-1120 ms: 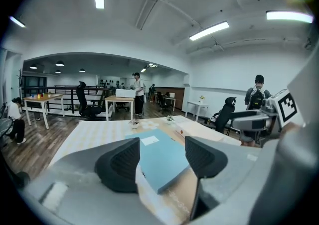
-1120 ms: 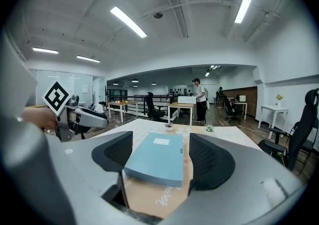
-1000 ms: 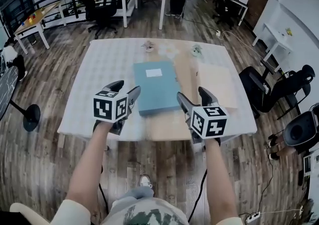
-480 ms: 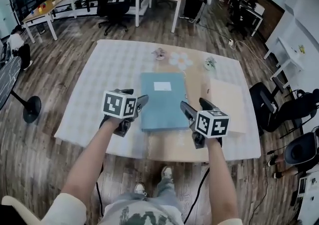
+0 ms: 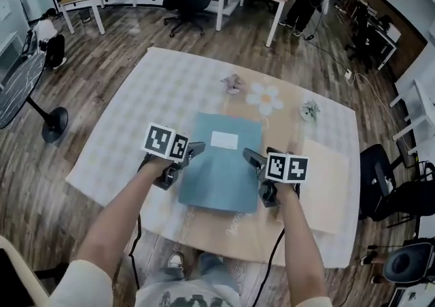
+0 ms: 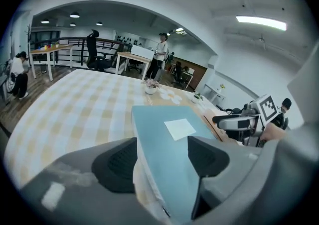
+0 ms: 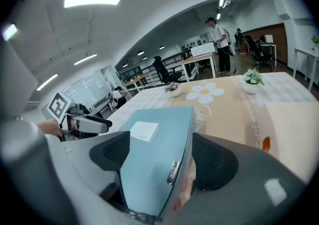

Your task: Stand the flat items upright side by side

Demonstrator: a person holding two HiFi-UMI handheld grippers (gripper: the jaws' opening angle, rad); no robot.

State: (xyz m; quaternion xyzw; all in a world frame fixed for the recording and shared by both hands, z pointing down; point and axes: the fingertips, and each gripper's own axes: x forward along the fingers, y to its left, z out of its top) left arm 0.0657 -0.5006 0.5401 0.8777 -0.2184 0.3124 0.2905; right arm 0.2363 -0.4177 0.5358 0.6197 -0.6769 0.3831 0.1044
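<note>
A flat blue file box (image 5: 221, 170) with a white label lies on the table. My left gripper (image 5: 182, 161) is at its near left corner and my right gripper (image 5: 259, 175) at its near right corner. In the left gripper view the box's (image 6: 169, 154) left edge sits between the jaws of the left gripper (image 6: 162, 162). In the right gripper view its (image 7: 154, 154) right edge, with a metal clasp, sits between the jaws of the right gripper (image 7: 159, 157). Both pairs of jaws have just been opening and stand apart from the box. A beige flat item (image 5: 326, 176) lies to the right.
The table (image 5: 129, 122) has a checked cloth and a tan mat with a flower print (image 5: 265, 98). Two small potted plants (image 5: 233, 83) (image 5: 310, 110) stand at the back. Desks, office chairs and a person stand further off in the room.
Both grippers have moved forward and down from the table's near edge to the blue box's near corners, and now straddle its side edges.
</note>
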